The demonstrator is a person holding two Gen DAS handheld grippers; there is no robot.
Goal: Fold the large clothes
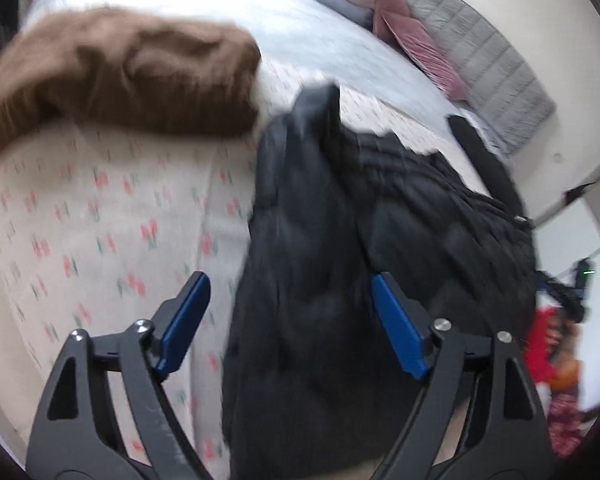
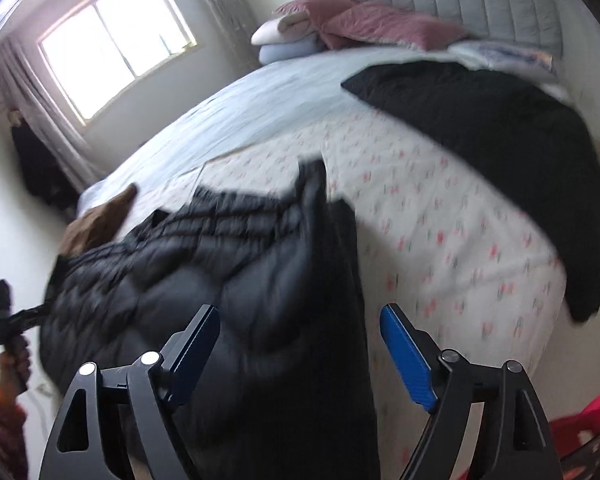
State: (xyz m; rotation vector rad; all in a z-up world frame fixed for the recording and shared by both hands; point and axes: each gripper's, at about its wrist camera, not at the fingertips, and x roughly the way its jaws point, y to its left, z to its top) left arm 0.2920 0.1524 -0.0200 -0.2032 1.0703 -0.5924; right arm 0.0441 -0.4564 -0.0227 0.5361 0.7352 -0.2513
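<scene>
A black quilted puffer jacket lies bunched on the flowered bedspread, one part sticking up toward the bed's middle. My left gripper is open above the jacket's near edge, nothing between its blue fingers. The same jacket shows in the right wrist view, hanging over the near bed edge. My right gripper is open over the jacket's right part, holding nothing. The other handheld gripper shows at far left in a hand.
A brown garment lies on the bed at the left. A second black garment lies spread at the right. Folded pink and blue bedding and a grey headboard are at the far end. Red items sit off the bed.
</scene>
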